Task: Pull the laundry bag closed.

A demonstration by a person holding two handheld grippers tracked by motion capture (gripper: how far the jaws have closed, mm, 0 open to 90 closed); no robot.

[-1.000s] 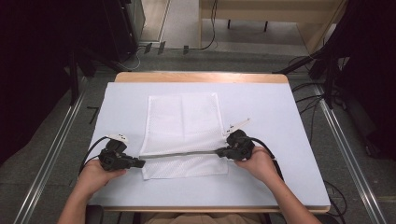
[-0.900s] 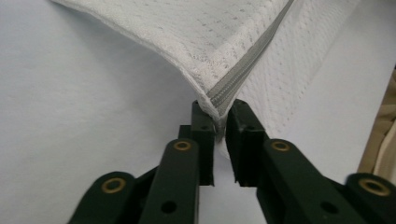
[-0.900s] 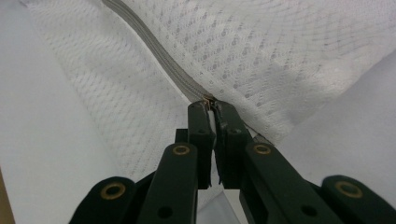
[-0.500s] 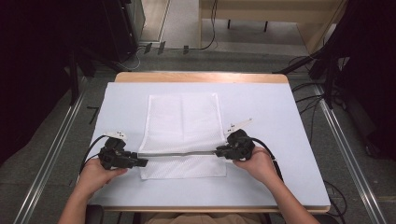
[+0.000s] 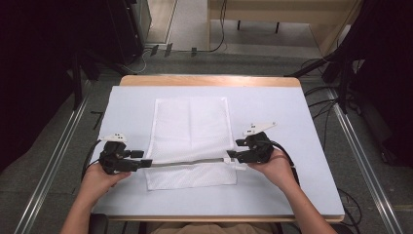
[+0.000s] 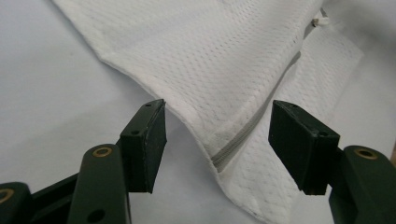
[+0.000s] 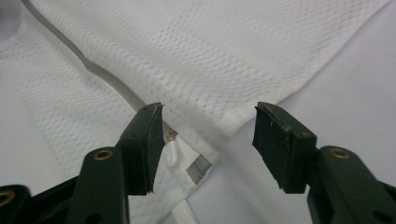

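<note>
A white mesh bag (image 5: 191, 131) lies flat on the pale table (image 5: 292, 112), with a grey zipper (image 5: 187, 162) running across its near part. My left gripper (image 5: 146, 163) is at the zipper's left end and stands open. In the left gripper view its jaws straddle the bag's corner (image 6: 210, 60) and the zipper end (image 6: 243, 135) without touching them. My right gripper (image 5: 231, 156) is at the zipper's right end, also open. In the right gripper view the zipper (image 7: 107, 77) runs off to the upper left, and a white pull tab (image 7: 172, 151) lies by the left jaw.
The table's wooden far edge (image 5: 209, 80) shows beyond the pale cover. Metal rails (image 5: 53, 161) run along the floor on both sides, and cables (image 5: 311, 92) trail near the far right corner. Bare table lies left and right of the bag.
Both hands have hardly shifted. The fold along the zipper now looks straighter and lies flatter on the table than a second ago.
</note>
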